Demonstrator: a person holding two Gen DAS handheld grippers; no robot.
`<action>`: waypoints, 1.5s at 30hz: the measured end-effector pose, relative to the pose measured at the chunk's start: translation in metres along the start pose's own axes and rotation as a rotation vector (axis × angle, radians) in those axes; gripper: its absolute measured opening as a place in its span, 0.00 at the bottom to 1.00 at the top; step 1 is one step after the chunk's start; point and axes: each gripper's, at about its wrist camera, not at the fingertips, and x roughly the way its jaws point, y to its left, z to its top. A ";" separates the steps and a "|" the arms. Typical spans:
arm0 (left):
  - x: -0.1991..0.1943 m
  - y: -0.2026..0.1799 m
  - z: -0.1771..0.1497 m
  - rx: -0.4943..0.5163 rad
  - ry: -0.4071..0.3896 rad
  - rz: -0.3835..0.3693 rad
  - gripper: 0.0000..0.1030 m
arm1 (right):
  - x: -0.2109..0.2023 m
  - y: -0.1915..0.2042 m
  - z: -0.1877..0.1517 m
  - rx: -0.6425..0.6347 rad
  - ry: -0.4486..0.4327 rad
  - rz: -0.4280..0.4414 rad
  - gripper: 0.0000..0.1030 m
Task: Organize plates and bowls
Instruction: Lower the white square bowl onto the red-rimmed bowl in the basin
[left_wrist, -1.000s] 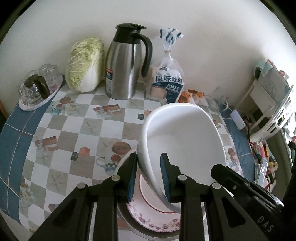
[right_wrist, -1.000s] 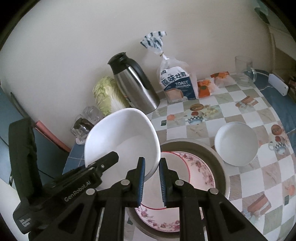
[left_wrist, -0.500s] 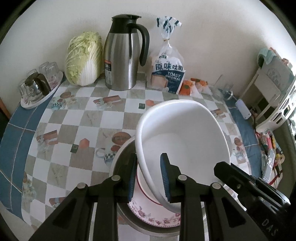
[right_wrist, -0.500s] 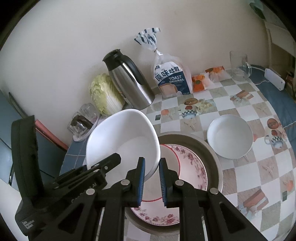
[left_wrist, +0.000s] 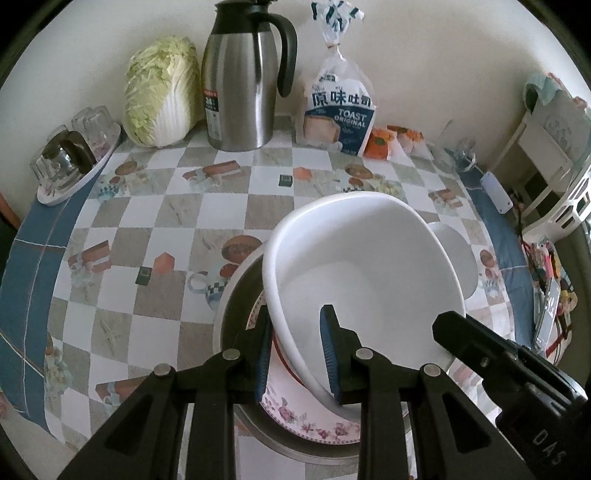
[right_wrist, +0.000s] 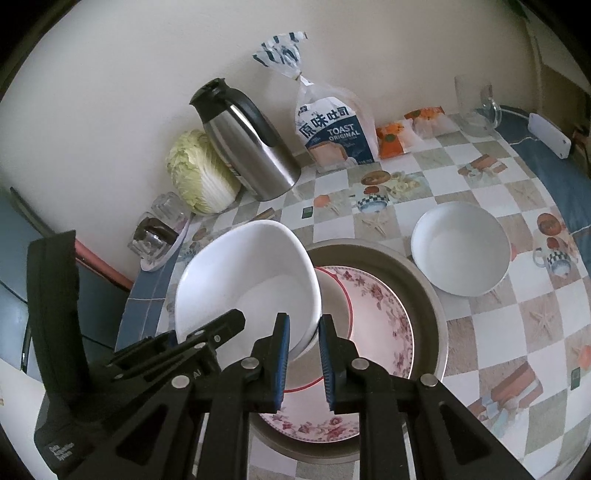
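Both grippers hold one large white bowl (left_wrist: 369, 273) by its rim, tilted, above a stack of plates. My left gripper (left_wrist: 295, 350) is shut on the bowl's left rim. My right gripper (right_wrist: 304, 360) is shut on its right rim; the bowl (right_wrist: 247, 291) fills the left of the right wrist view. Below it lie a red-rimmed plate (right_wrist: 336, 295) on a floral plate (right_wrist: 384, 317) inside a grey metal dish (right_wrist: 424, 295). A smaller white bowl (right_wrist: 460, 253) sits on the table to the right of the stack.
Along the back wall stand a cabbage (left_wrist: 162, 92), a steel thermos jug (left_wrist: 243, 77), a toast bag (left_wrist: 340, 110), orange snack packets (left_wrist: 388, 142) and a glass mug (right_wrist: 476, 107). A tray of upturned glasses (left_wrist: 70, 158) is at far left. A white rack (left_wrist: 565, 184) is at right.
Both grippers have pulled back and risen a little with the bowl. More of the table and of the small white bowl shows than before.
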 end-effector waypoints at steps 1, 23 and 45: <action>0.001 -0.001 0.000 0.002 0.005 0.000 0.26 | 0.000 0.000 0.000 0.002 0.002 -0.001 0.18; 0.010 -0.006 -0.003 0.034 0.049 0.014 0.26 | 0.004 -0.006 0.000 0.019 0.021 -0.011 0.19; 0.016 -0.024 -0.007 0.135 0.039 0.117 0.31 | 0.015 -0.012 -0.003 0.039 0.053 -0.020 0.19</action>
